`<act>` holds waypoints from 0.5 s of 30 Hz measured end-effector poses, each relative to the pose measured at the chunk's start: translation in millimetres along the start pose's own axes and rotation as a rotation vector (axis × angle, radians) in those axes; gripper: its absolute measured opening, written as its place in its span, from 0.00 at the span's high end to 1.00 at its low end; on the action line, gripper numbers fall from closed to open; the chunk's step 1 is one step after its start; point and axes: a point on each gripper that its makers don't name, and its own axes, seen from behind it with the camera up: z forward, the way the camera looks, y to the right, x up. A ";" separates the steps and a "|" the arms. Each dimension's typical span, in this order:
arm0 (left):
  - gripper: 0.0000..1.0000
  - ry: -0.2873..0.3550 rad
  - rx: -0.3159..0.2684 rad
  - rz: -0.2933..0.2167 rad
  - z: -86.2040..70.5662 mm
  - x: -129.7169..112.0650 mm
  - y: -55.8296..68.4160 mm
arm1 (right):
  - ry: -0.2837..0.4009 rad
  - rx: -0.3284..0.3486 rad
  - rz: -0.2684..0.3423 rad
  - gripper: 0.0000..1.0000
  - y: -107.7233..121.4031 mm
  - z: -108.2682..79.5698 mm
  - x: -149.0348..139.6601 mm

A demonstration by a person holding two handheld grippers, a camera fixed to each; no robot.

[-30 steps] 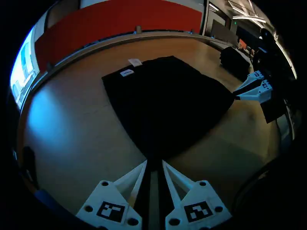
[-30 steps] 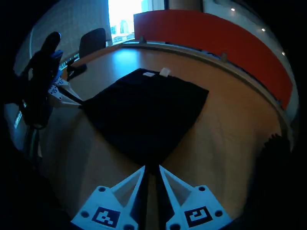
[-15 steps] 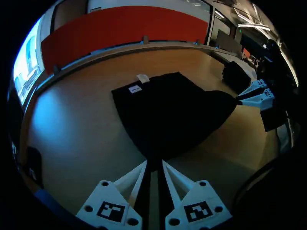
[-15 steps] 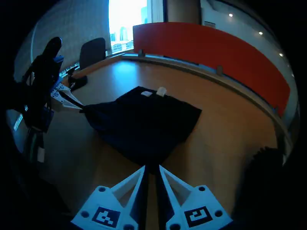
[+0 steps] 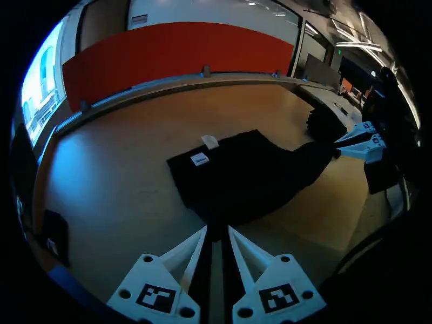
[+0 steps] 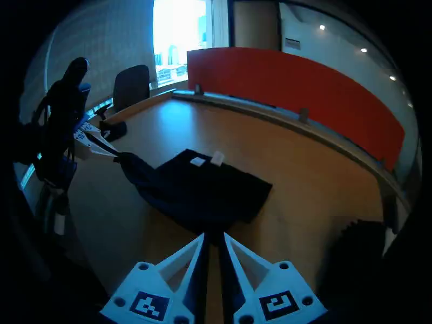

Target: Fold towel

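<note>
A dark towel (image 5: 245,173) lies partly on the wooden table (image 5: 119,167), with two white tags at its far edge. Its near edge is lifted off the table by both grippers. My left gripper (image 5: 218,231) is shut on one near corner, seen close at the bottom of the left gripper view and farther off in the right gripper view (image 6: 114,156). My right gripper (image 6: 214,237) is shut on the other near corner of the towel (image 6: 202,191), and it appears far right in the left gripper view (image 5: 336,153). The cloth sags between them.
A red partition (image 5: 178,48) runs behind the curved table edge. A stack of dark folded cloths (image 5: 326,121) sits at the far right of the table. A chair (image 6: 129,83) and a bright window (image 6: 178,32) stand beyond the table. A small dark object (image 6: 114,129) rests near the left gripper.
Both grippers have risen and drawn back, lifting the towel's near edge. The towel now looks smaller and lower, with only its far part on the table.
</note>
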 end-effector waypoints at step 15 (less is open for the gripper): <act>0.89 -0.006 -0.012 -0.021 -17.0 2.2 8.5 | -0.006 0.021 -0.014 0.89 -10.5 -25.9 7.5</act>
